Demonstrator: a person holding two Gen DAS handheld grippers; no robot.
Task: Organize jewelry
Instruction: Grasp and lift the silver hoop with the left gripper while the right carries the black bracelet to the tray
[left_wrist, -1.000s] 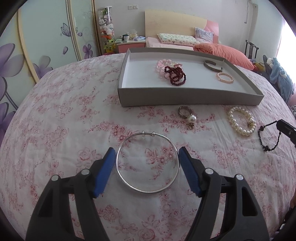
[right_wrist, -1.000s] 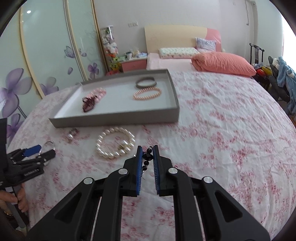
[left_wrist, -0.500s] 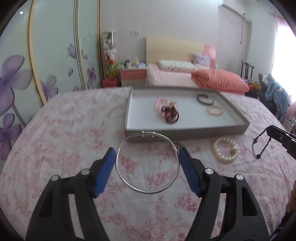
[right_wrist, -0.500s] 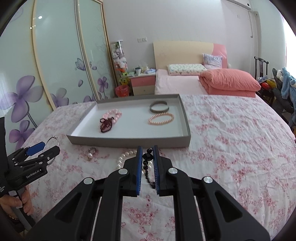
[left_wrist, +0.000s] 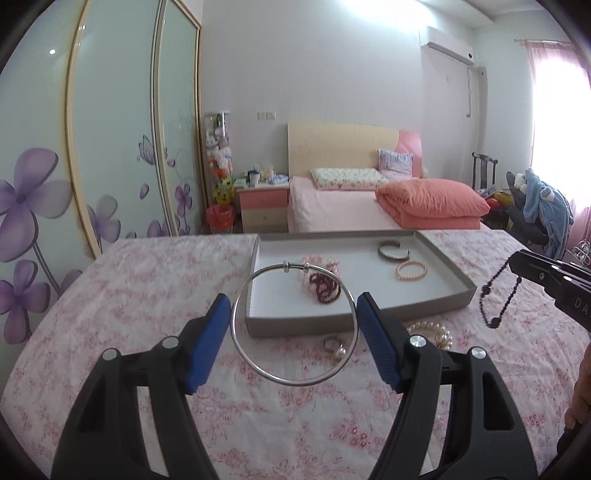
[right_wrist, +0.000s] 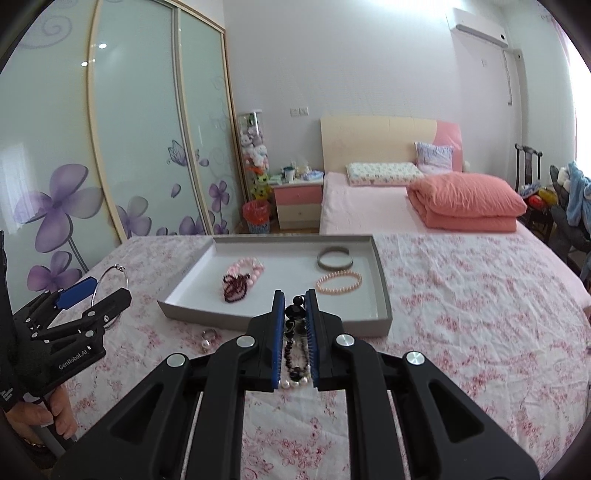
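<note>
Jewelry is split three ways: some in the grey tray (left_wrist: 436, 315), some on the floral bedspread (left_wrist: 147, 280), and one piece in each of your grippers.

Left wrist view: your left gripper (left_wrist: 293, 325) has its blue pads set wide against the two sides of the silver bangle (left_wrist: 294, 323), which hangs clear of the bedspread. A second ago the bangle lay flat on the cloth; it now sits in front of the tray's near wall, and the far wall and headboard fill the upper frame. In the tray lie pink beads (left_wrist: 325, 264) with a dark red bracelet (left_wrist: 327, 291) on them, and near the far right corner a grey bangle (left_wrist: 393, 251) beside a peach bead bracelet (left_wrist: 412, 269). By the tray's near edge, on the bedspread, sit a pearl ring (left_wrist: 334, 345) and a white pearl bracelet (left_wrist: 430, 330). At the right edge your right gripper (left_wrist: 517, 264) dangles a black bead strand (left_wrist: 496, 299), higher than before.

Right wrist view: your right gripper (right_wrist: 295, 321) is nearly shut, pinching the black bead strand (right_wrist: 294, 312) between its pads. The white pearl bracelet (right_wrist: 293, 384), earlier in full view ahead, now shows only between the fingers. At left, the left gripper (right_wrist: 92, 295) carries the silver bangle (right_wrist: 110, 291) above the bedspread's left side.
</note>
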